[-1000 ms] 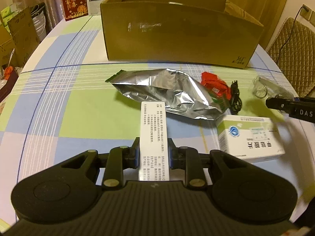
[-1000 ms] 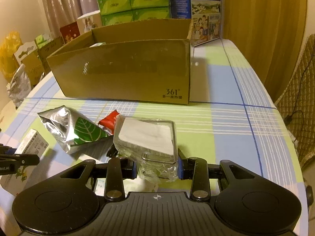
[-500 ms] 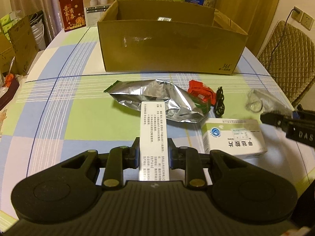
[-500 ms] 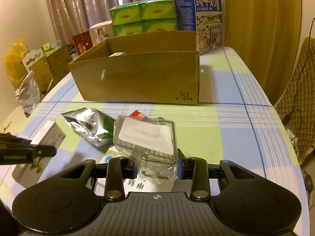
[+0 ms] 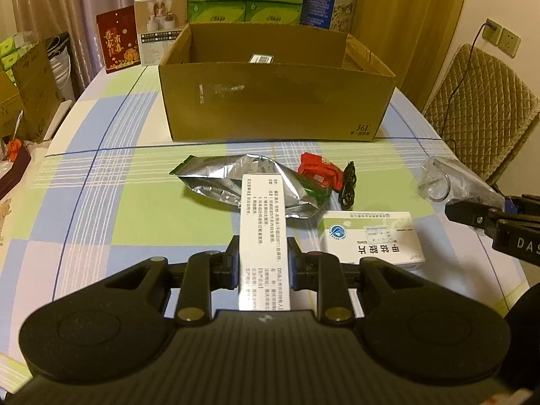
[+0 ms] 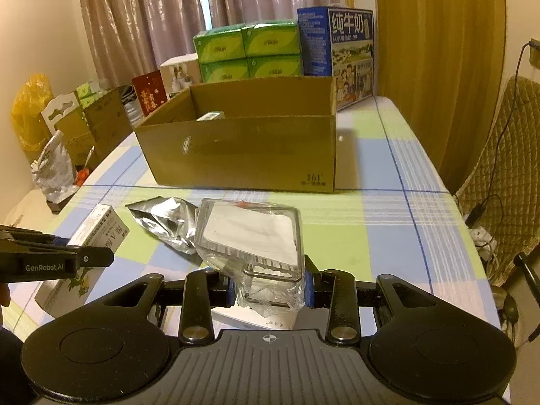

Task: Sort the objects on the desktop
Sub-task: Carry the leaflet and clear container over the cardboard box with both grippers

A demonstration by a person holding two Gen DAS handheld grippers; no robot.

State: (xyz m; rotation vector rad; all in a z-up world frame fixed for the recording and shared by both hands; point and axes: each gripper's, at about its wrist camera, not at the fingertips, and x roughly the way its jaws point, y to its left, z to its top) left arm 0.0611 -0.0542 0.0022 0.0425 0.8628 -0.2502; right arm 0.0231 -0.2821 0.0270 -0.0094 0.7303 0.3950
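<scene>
Both hand-held grippers have risen toward the open brown cardboard box [image 5: 276,101], left hand-held gripper [image 5: 264,265] clamping a narrow white printed carton [image 5: 264,236], right hand-held gripper [image 6: 270,287] gripping a clear plastic-wrapped case [image 6: 251,236], above the bench [image 5: 101,202], drop-off likely next.

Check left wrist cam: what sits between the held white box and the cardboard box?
In the left wrist view, the silver foil pouch lies between the white box and the cardboard box, then bare tablecloth.

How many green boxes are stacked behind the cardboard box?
4 green boxes show: top left, top right, bottom left, bottom right, behind the cardboard box. More may be hidden behind them.
</scene>
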